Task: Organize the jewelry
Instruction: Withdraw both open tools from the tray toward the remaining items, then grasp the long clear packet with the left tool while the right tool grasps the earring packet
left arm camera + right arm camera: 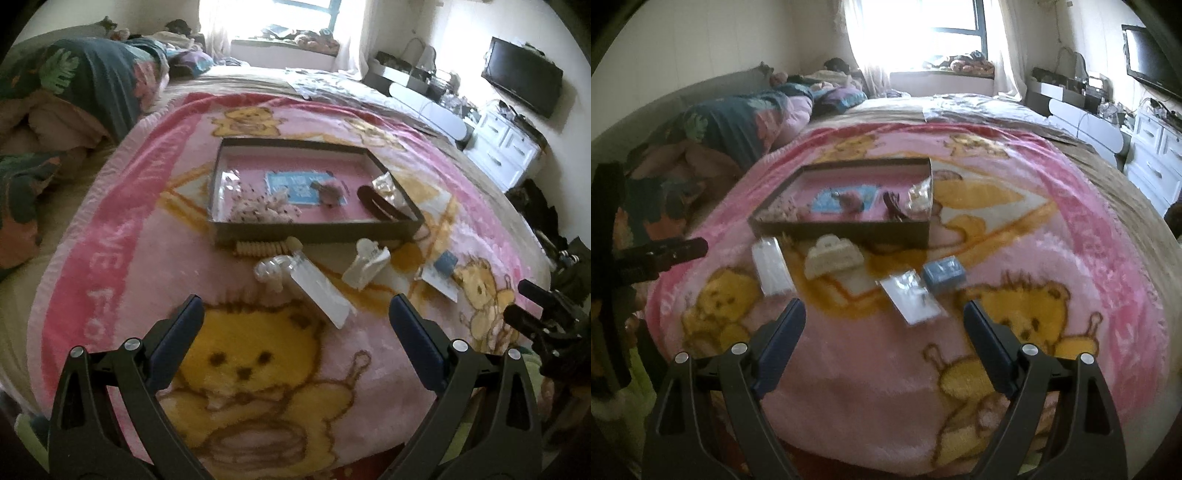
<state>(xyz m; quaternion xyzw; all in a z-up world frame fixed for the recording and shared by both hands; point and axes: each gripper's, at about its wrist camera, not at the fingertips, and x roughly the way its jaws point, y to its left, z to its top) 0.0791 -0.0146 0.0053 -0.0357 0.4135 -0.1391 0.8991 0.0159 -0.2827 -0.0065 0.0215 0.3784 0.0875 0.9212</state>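
Observation:
A dark shallow box (317, 234) (849, 230) with a pink floor lies on the pink bear blanket and holds hair pieces and packets. Before it lie a cream comb clip (266, 248), a clear packet (319, 291) (772, 271), a white claw clip (365, 266) (833, 255), a small flat packet (911, 295) (441, 282) and a blue card (943, 275) (446, 261). My left gripper (295, 314) hovers open just short of the clear packet. My right gripper (884, 314) hovers open just short of the small flat packet. Neither holds anything.
The blanket (258, 354) covers a bed with heaped bedding (81, 85) at the left and a bright window (923, 26) behind. White drawers (506, 144) and a dark screen (524, 86) stand at the right. The other gripper shows at each view's edge.

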